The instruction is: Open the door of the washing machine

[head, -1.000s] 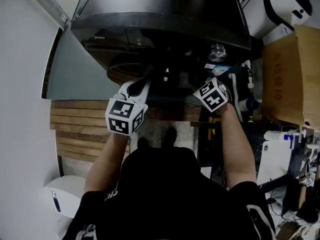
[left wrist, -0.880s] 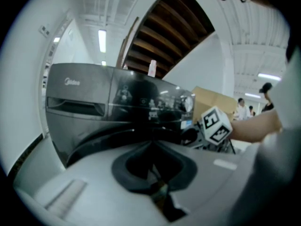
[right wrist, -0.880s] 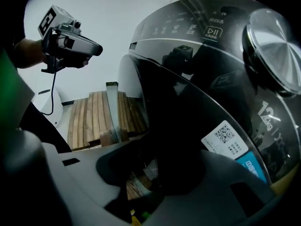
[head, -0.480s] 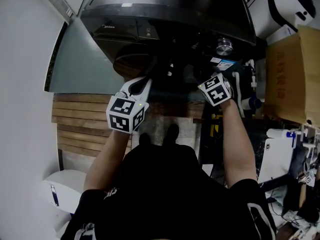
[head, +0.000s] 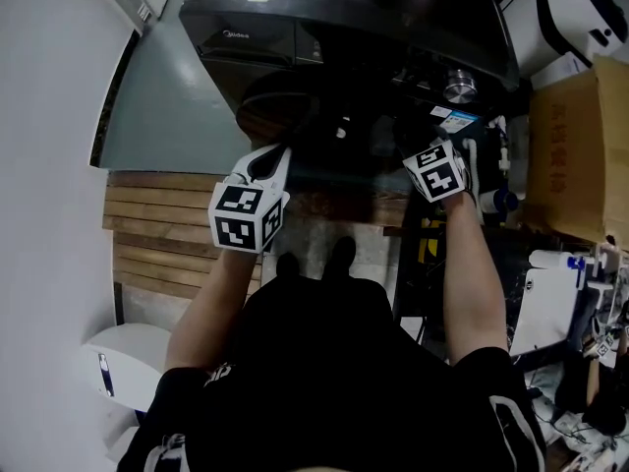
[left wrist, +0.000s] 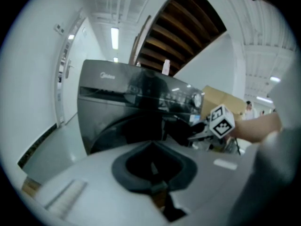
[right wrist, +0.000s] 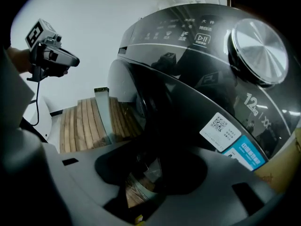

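1. At 12 o'clock in the head view stands the dark washing machine (head: pixel 344 18). Its round door (head: pixel 280 101) is on the front that faces the person. The door seems to lie flat against this front, so I judge that the opening has not begun.

2. Compared with one second ago, the machine sits lower and larger in the head view, so the person has leaned closer. The right gripper (left wrist: pixel 194 135) has gone up toward 12 o'clock and is now near the machine's front, on the 3 o'clock side of the door. The left gripper (head: pixel 278 158) has hardly moved and points at the lower part of the door, about 6 o'clock on its rim.

3. To me this means the approach is nearly finished and the search for a grip on the door comes next. I see no contact with the door in any view.

4. The left gripper's jaws are together, tip against tip, with nothing between them. The right gripper's jaws look the same, as far as the dark picture allows.

5. Much is hard to read.
   - The door glass is black and full of reflections, and I cannot find the place where one should pull it.
   - The right gripper's tips are lost in shadow in the head view.
   - The person's body covers the whole 6 o'clock half of that view.
   - The cardboard box (head: pixel 575 146) at 3 o'clock is cut by the edge.
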Demonstrator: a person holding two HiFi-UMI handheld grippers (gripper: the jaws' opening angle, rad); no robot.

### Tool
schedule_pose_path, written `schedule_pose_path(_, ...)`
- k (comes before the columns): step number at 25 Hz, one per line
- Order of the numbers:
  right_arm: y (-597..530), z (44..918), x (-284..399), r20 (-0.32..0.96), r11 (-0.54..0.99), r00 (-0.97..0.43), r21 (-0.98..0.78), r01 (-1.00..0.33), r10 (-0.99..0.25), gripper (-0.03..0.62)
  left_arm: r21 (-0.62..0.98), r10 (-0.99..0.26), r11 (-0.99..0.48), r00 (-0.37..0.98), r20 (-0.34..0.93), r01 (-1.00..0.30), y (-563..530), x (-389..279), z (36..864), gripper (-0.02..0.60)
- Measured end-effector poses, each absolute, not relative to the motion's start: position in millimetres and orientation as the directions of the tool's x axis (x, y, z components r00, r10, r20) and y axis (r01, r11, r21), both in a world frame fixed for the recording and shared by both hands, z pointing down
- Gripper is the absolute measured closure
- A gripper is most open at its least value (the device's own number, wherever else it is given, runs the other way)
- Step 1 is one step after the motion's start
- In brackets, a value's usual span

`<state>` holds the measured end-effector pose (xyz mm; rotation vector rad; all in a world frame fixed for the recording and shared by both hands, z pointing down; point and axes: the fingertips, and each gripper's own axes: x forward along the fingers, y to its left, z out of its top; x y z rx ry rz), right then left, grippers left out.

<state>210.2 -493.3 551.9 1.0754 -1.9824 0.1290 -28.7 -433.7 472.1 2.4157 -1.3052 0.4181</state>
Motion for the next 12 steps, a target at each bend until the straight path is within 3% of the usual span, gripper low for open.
schedule_pose_path(5,-487.2,551.0,209.1,0.745,0.632,-0.261,0.267,-0.727,-0.615,0.418,0.161,-0.771,-0.454,0.476,0.423,-0.877,-432.9,-58.3,469.6,0.573)
schedule_pose_path(8,-456.0,552.4,197.4,0.741,0.668,-0.344,0.185,-0.721,-0.577,0.439,0.173,-0.779,-0.449,0.479,0.405,-0.877,-429.7,-63.9,465.7,0.572)
schedule_pose_path(12,-419.5,553.5,179.6,0.692,0.61,-0.369,0.129,-0.782,-0.62,0.431,0.183,-0.766,-0.481,0.513,0.387,-0.857,-416.5,-64.8,462.0,0.573)
